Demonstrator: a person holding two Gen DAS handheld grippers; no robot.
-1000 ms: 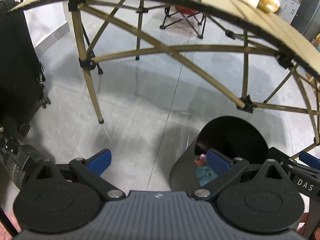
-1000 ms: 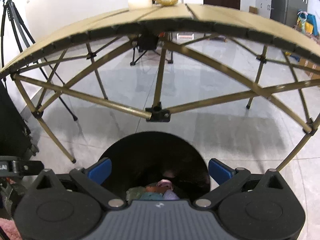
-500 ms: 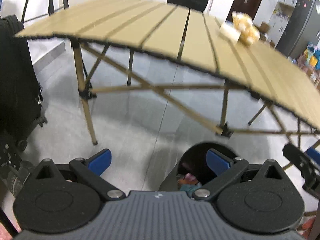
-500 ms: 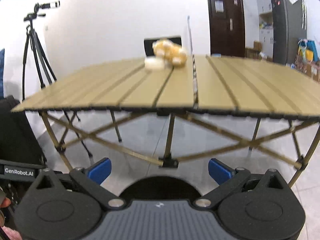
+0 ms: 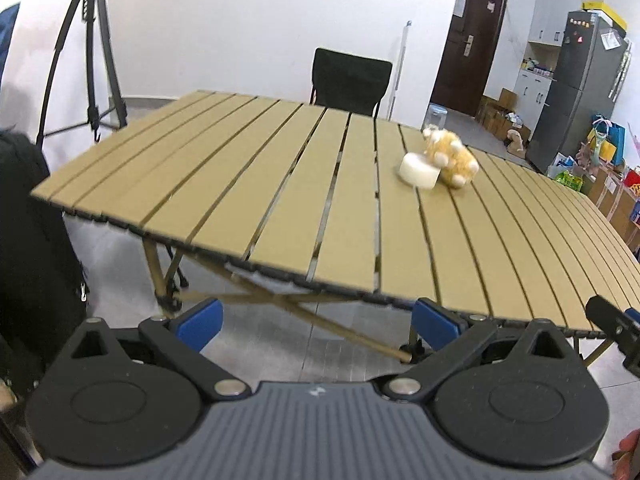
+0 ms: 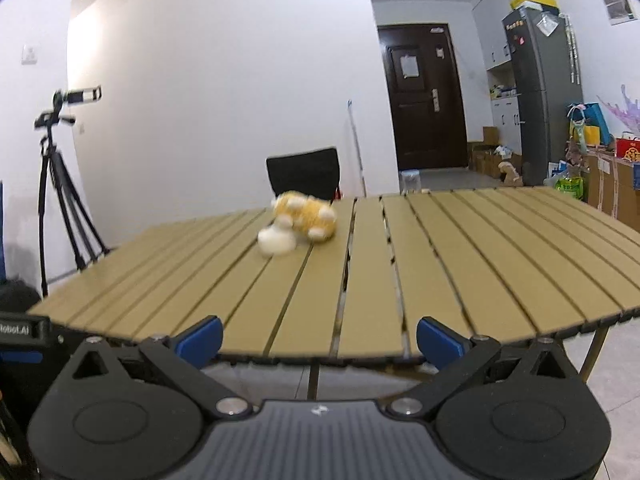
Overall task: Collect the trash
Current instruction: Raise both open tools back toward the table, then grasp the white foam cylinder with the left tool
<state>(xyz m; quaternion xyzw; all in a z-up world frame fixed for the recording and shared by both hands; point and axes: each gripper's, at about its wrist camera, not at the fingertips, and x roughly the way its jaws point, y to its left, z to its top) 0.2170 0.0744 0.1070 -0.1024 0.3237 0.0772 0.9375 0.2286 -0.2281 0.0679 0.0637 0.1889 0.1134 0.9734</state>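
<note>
A tan slatted folding table [image 5: 280, 184] [image 6: 460, 256] fills both views. On it lie a white round tape roll [image 5: 418, 171] [image 6: 277, 241] and a yellow plush toy [image 5: 452, 156] [image 6: 308, 216], touching each other. My left gripper [image 5: 318, 322] stands open in front of the table's near edge with nothing between its blue pads. My right gripper [image 6: 320, 340] is open too, just short of the table edge, empty. The black trash bin is out of sight in both views. The right gripper's tip [image 5: 612, 322] shows at the lower right of the left wrist view.
A black chair [image 5: 350, 80] [image 6: 306, 174] stands behind the table. A tripod [image 5: 92, 56] [image 6: 60, 184] is at the left, and a black bag [image 5: 28, 240] at the near left. A dark door [image 6: 424, 96], a fridge [image 6: 544, 96] and boxes line the right side.
Both grippers have risen from over the black trash bin under the table to table-top height. The bin has dropped out of view, and both stay open.
</note>
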